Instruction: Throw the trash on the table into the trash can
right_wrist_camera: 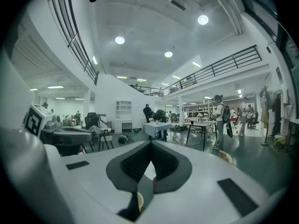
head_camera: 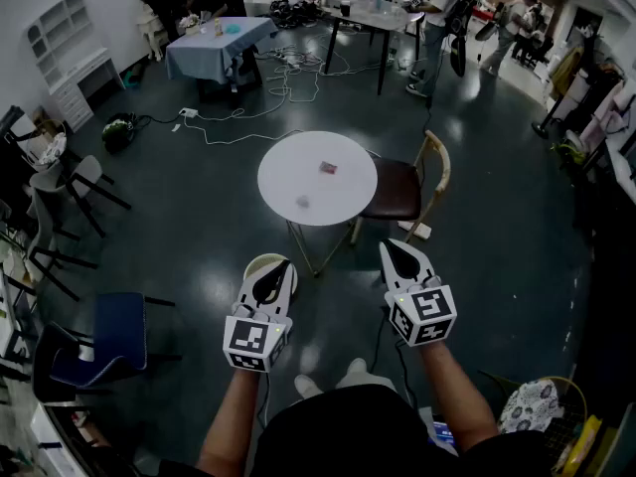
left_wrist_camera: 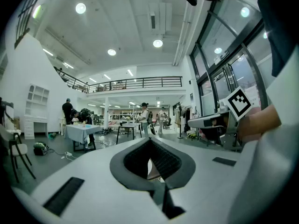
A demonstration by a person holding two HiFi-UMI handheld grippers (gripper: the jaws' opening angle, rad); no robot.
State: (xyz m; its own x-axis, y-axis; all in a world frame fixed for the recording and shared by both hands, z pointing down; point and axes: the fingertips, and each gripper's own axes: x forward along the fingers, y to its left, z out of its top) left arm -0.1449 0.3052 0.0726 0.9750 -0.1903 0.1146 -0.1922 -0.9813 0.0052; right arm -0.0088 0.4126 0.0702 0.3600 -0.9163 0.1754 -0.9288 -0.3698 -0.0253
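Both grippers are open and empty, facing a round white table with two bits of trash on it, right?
Not open: the left gripper and right gripper are shut, as each gripper view shows. Both are empty, facing the round white table with a reddish scrap and a pale scrap.

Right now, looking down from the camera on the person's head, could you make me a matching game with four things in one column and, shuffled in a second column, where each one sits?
Things
1. small reddish scrap
2. wooden chair with a dark brown seat
3. round pale-rimmed trash can
4. blue chair

Places
A. on the floor, partly hidden behind the left gripper
B. lower left of the picture, away from the table
C. on top of the round white table
D. pulled up at the table's right side

Pairs: 1-C, 2-D, 3-A, 4-B.
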